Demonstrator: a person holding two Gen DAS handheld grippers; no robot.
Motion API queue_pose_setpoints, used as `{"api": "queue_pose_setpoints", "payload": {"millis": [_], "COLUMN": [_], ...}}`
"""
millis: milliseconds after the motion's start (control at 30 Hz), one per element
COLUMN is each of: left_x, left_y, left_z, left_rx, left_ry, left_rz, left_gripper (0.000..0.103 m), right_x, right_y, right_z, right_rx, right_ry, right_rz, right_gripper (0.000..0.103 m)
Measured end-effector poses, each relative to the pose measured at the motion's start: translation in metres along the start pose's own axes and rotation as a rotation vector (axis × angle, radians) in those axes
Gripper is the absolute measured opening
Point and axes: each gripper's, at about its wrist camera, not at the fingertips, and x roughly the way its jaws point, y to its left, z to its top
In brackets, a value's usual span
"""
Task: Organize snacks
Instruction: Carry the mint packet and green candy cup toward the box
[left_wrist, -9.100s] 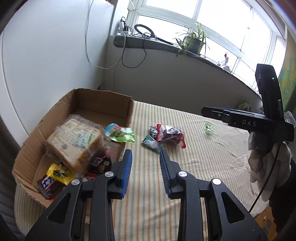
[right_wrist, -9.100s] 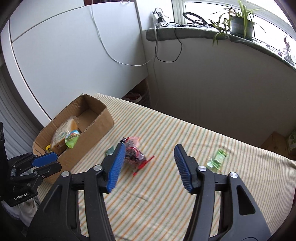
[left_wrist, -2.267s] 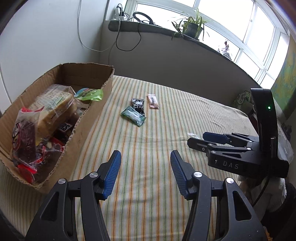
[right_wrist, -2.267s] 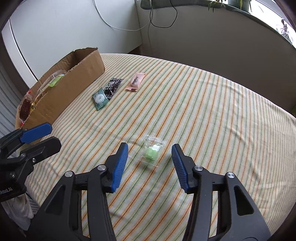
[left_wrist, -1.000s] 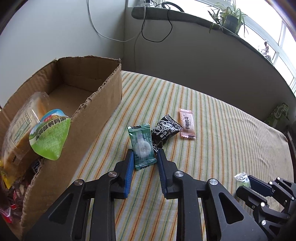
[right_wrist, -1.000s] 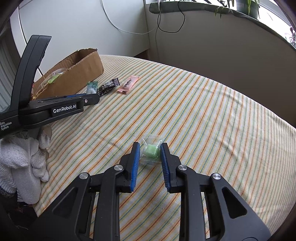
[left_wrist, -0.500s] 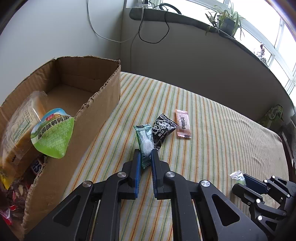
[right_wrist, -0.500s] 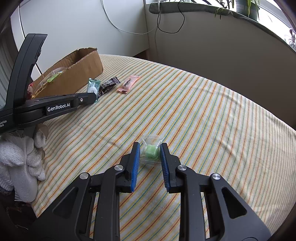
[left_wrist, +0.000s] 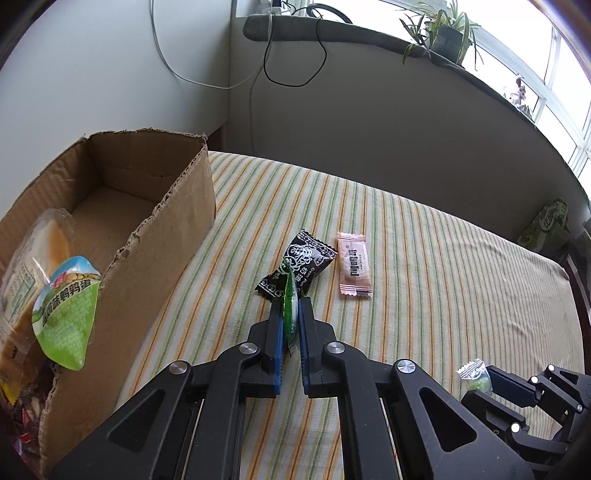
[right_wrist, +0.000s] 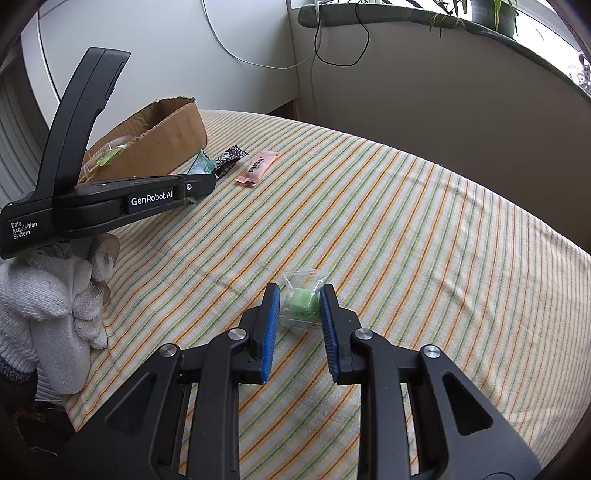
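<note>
My left gripper (left_wrist: 289, 308) is shut on a green snack packet (left_wrist: 290, 306), pinched edge-on just above the striped cloth, right of the cardboard box (left_wrist: 173, 229). A black packet (left_wrist: 299, 264) and a pink packet (left_wrist: 354, 264) lie on the cloth just beyond it. My right gripper (right_wrist: 298, 299) is closed on a clear bag with green candy (right_wrist: 302, 301) at the cloth's near side. The left gripper also shows in the right wrist view (right_wrist: 201, 184), with the green packet (right_wrist: 202, 166) sticking up from it.
The box holds a bread bag (left_wrist: 33, 266), a green pouch (left_wrist: 64, 312) and several other snacks. The striped cloth (right_wrist: 424, 236) covers the table. A grey wall with cables and a sill with a plant (left_wrist: 443, 33) stands behind.
My left gripper closed fully on the green packet, turned it edge-on and lifted it slightly off the cloth. My right gripper stays clamped on the green candy bag.
</note>
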Motion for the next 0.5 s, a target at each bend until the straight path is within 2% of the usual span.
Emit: {"api": "queue_pose_setpoints", "payload": {"millis": [267, 500], "left_x": [-0.010, -0.031], "left_y": [-0.003, -0.004], "left_z": [-0.013, -0.029], "left_rx": [0.009, 0.007], "left_ry": [-0.024, -0.038], "left_rz": [-0.025, -0.082], "left_gripper": [0.005, 0.005], "right_x": [-0.009, -0.025], "right_y": [0.001, 0.003], "right_z": [-0.003, -0.008], "right_rx": [0.002, 0.022], "right_ry": [-0.022, -0.032], "right_rz": [-0.006, -0.021], "right_gripper": [0.022, 0.022]}}
